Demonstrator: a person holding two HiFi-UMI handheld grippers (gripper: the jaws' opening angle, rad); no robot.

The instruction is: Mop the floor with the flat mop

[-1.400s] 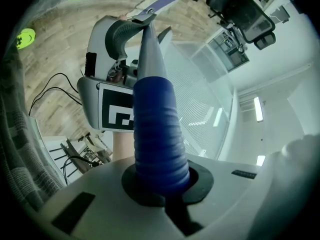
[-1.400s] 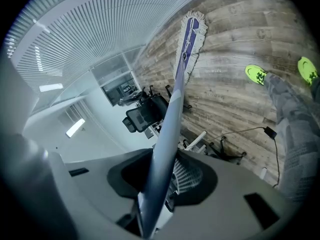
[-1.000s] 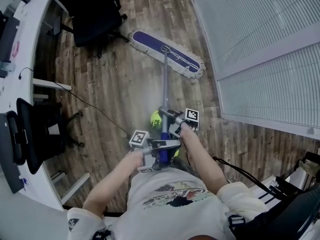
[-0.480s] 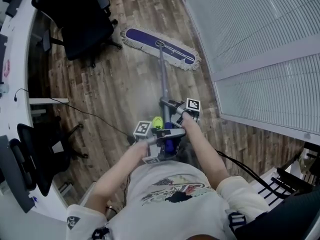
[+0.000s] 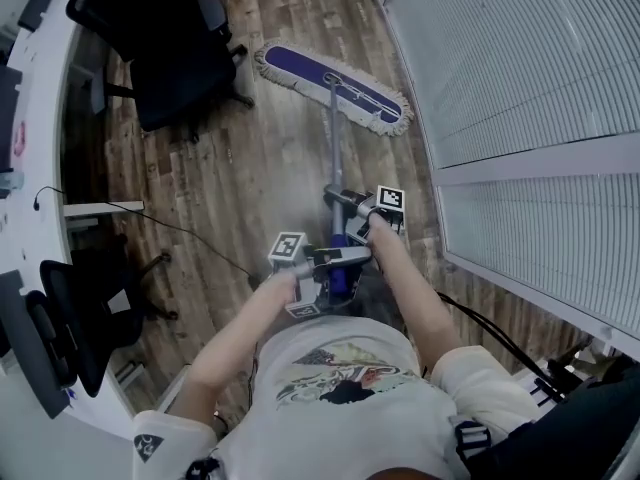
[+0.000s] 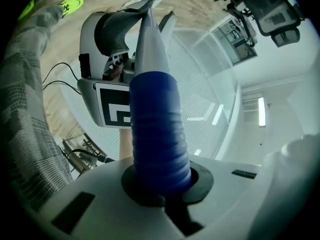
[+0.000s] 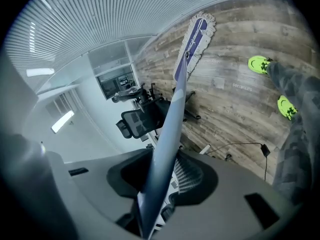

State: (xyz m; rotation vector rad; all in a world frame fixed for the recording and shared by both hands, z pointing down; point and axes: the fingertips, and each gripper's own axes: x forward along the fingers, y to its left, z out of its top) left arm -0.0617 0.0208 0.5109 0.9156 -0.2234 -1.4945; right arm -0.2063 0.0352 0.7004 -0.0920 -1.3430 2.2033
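Flat mop [image 5: 335,86] rests head-down on the wooden floor [image 5: 230,183], near its edge along the glass wall [image 5: 500,58], beside a black office chair [image 5: 175,53]; left gripper [image 5: 325,266] is clamped on the blue handle end [image 5: 338,280]; right gripper [image 5: 352,206] pinches the pole [image 5: 331,148] lower down; seemingly mid-stroke; next calls for a steady sweep clear of the chair legs.
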